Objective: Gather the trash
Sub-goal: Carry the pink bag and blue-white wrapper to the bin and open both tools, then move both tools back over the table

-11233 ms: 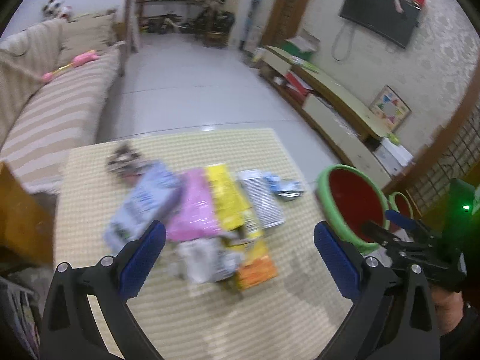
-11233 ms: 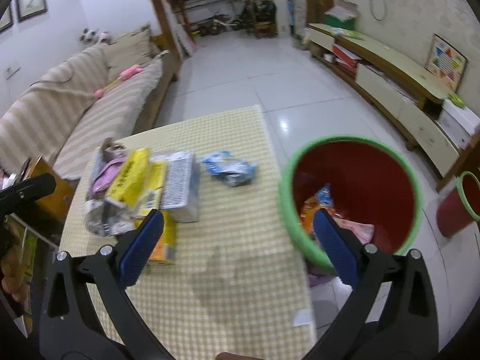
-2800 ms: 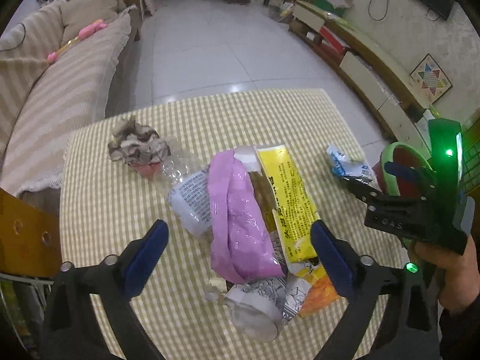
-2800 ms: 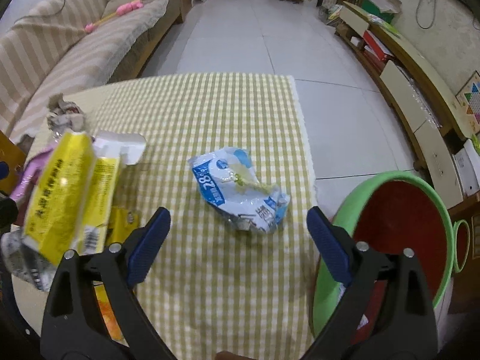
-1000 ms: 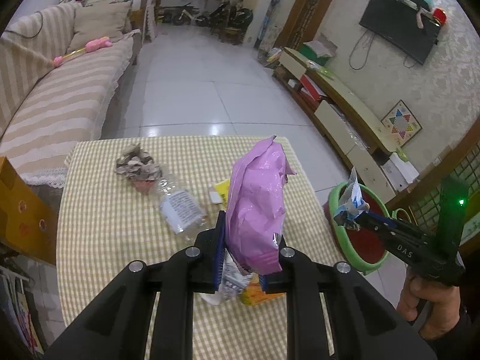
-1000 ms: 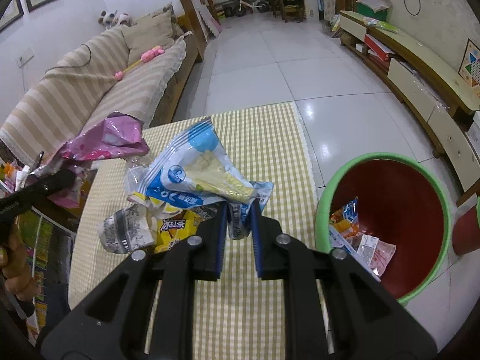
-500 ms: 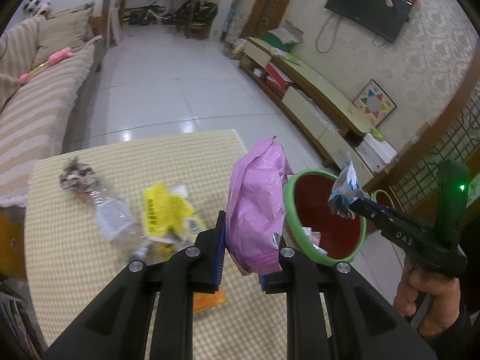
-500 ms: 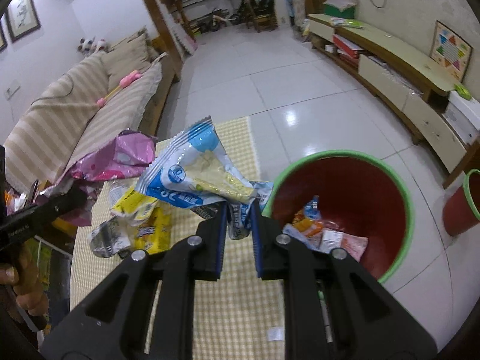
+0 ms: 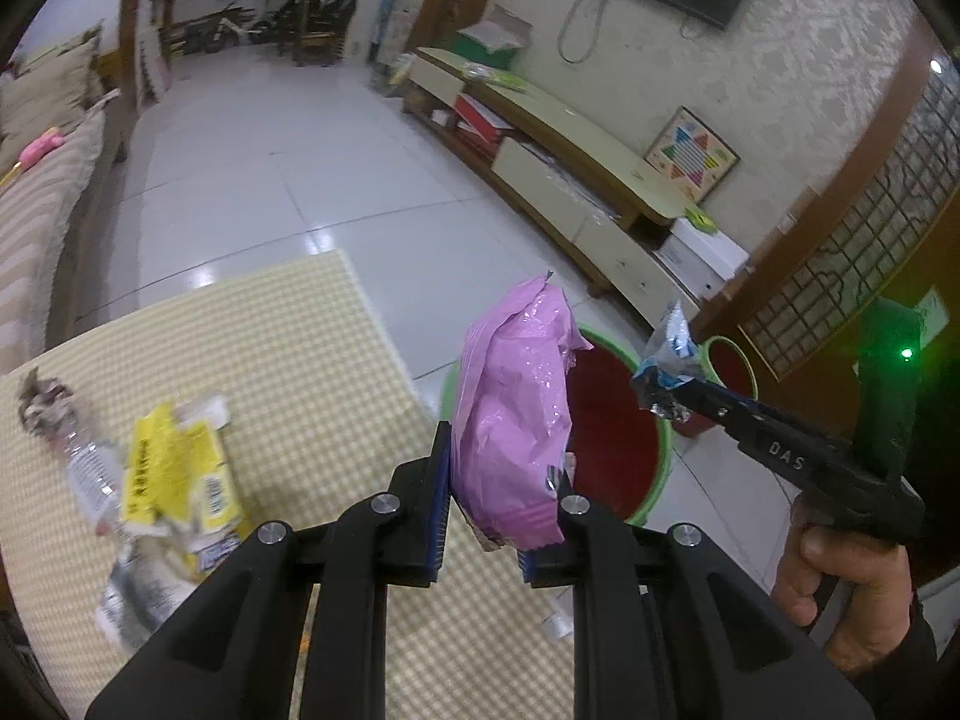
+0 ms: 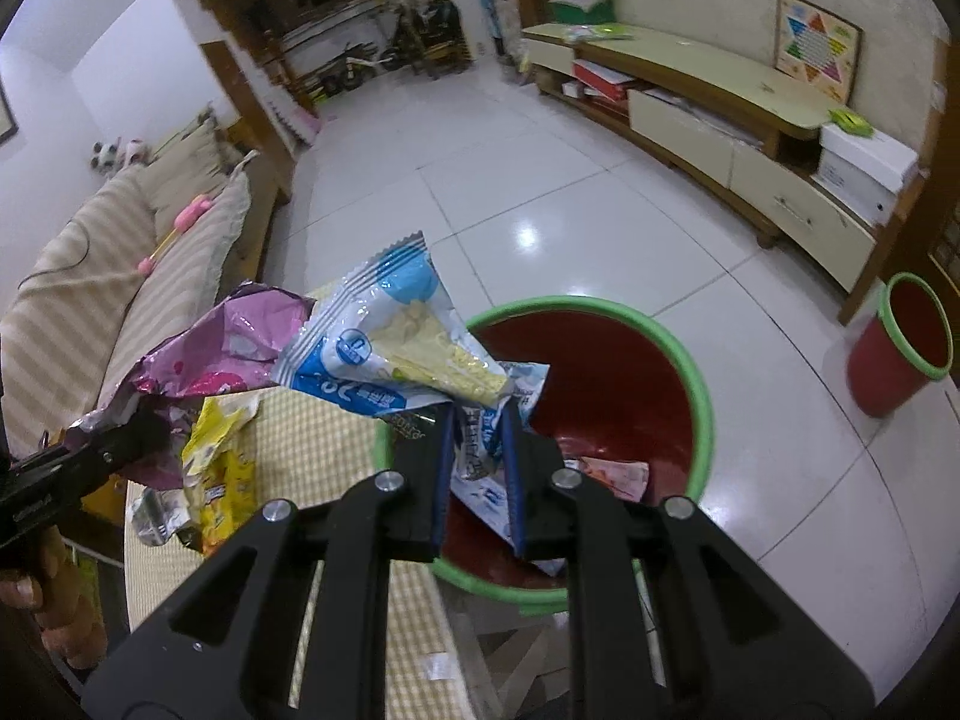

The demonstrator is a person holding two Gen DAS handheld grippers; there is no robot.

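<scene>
Crumpled pink wrapper, blue-white wrapper

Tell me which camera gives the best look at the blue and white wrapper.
The right wrist view: the blue and white wrapper fills the centre, print readable, clamped in the right gripper above the red bin. The left wrist view shows it only small and crumpled at that gripper's tip.
</scene>
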